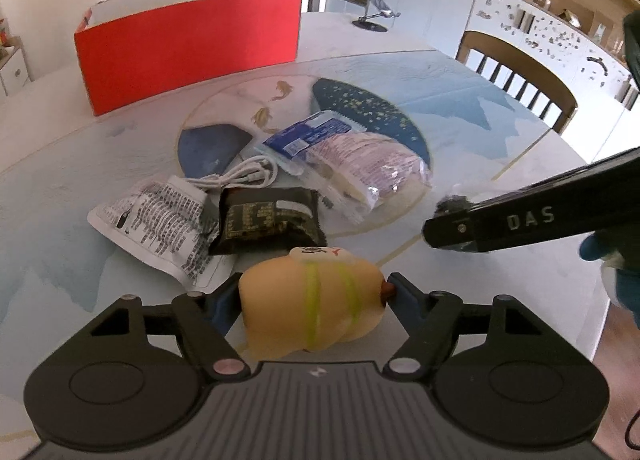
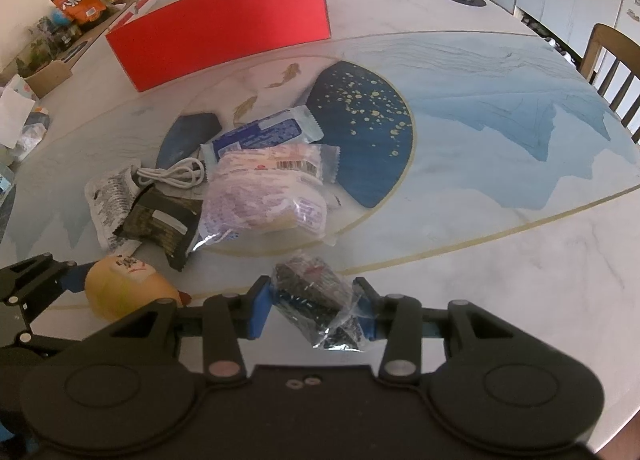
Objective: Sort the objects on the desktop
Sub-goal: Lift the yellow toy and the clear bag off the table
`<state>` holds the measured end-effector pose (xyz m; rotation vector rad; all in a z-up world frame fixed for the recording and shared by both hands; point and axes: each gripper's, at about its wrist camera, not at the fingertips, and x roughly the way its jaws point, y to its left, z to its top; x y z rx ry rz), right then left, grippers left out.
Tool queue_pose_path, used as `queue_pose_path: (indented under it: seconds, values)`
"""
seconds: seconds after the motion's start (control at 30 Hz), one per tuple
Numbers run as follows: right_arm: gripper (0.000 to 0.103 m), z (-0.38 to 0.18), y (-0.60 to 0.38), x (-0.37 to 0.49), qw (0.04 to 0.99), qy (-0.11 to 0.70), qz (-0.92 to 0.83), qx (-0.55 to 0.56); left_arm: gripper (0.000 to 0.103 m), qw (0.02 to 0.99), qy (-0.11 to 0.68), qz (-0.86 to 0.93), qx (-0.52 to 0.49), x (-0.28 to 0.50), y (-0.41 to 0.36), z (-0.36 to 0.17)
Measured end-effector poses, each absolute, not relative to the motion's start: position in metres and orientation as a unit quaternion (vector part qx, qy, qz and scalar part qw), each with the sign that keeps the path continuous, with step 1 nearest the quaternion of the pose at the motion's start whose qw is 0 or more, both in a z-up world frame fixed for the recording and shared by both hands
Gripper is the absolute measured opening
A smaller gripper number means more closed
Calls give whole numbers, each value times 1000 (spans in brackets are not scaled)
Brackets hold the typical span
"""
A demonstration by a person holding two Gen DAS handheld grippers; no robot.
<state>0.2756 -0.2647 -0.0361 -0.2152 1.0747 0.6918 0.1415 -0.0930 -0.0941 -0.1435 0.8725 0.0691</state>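
Left wrist view: we see our left gripper (image 1: 314, 292) clamped on a soft yellow toy (image 1: 312, 306) banded with two green stripes, a white printed label on its top; both blue pads press its ends, and a small brown nub on the toy meets the right-hand pad. Just beyond it on the round table (image 1: 500, 132) lies a loose pile: a white printed sachet (image 1: 160, 220), a black snack pack (image 1: 268, 222) overlapping its edge, a coiled white cable (image 1: 244, 176), a blue-and-white packet (image 1: 308, 136) and a clear bag of pale snacks (image 1: 372, 176). A red box (image 1: 188, 48), open at the top, stands at the far side of the table, well apart from the pile. A wooden chair (image 1: 520, 76) stands at the table's right edge.

In the right wrist view, our right gripper (image 2: 316, 310) grasps a small dark packet in clear wrap (image 2: 316, 308), pinched between its blue pads just above the marble surface, near the gold ring inlaid in the tabletop. The left gripper with its yellow toy shows at the lower left there, close beside us. The same pile sits ahead, partly over the dark blue gold-flecked patch of the table's painted centre.
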Motion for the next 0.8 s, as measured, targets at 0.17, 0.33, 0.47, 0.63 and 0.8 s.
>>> queue_pose_path:
  seconds: [0.17, 0.33, 0.47, 0.63, 0.8]
  values:
    - [43, -28, -262, 273, 797, 495, 331, -103, 75, 908, 411, 32, -74, 138, -91, -82]
    - [43, -11, -257, 269, 799, 481, 343, -108, 75, 914, 396, 40, -80, 132, -82, -64]
    - [43, 8, -253, 265, 803, 465, 355, -112, 75, 920, 380, 50, -75, 126, -75, -43]
    - [43, 34, -246, 263, 806, 448, 369, -115, 75, 928, 360, 61, -65, 117, -65, -15]
    - [43, 59, -237, 258, 809, 429, 383, -118, 75, 939, 335, 66, -50, 106, -55, 10]
